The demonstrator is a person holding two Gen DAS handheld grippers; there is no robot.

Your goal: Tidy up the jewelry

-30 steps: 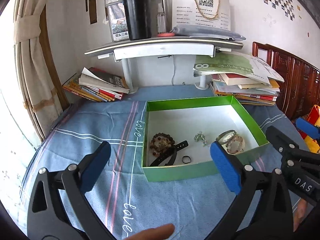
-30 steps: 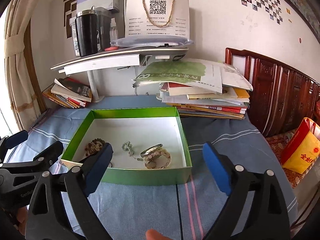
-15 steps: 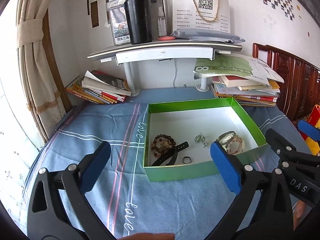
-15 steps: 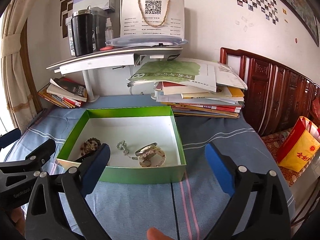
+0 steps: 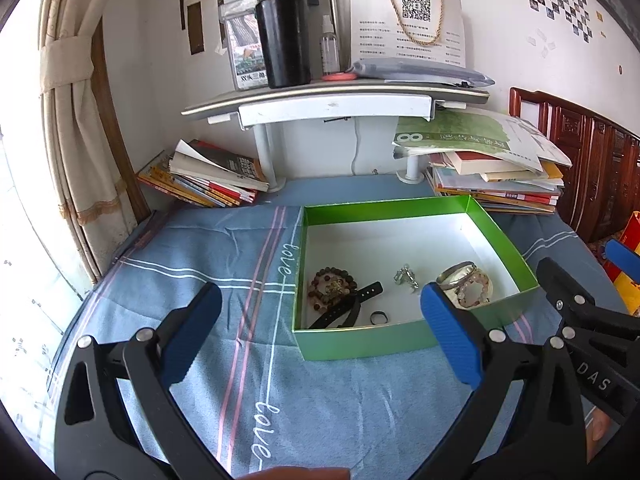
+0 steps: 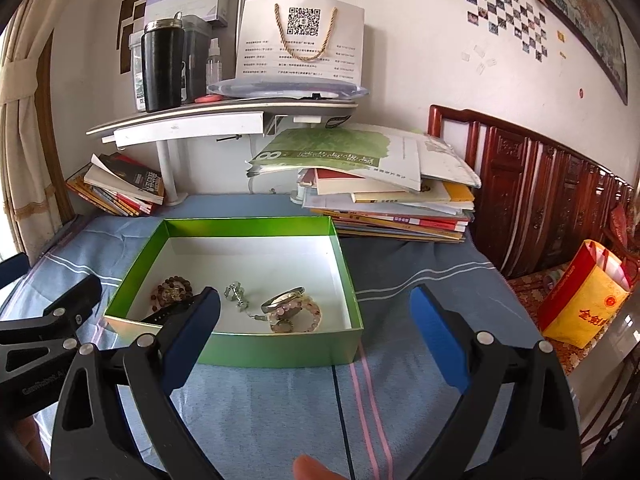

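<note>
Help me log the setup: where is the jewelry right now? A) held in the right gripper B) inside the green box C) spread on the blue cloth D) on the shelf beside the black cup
B: the bead bracelet, the black strap and the small ring all lie on the white floor of the green box, while both grippers are open and hold nothing.

cloth — "love" | right gripper — "DAS" | booklet — "8"
</note>
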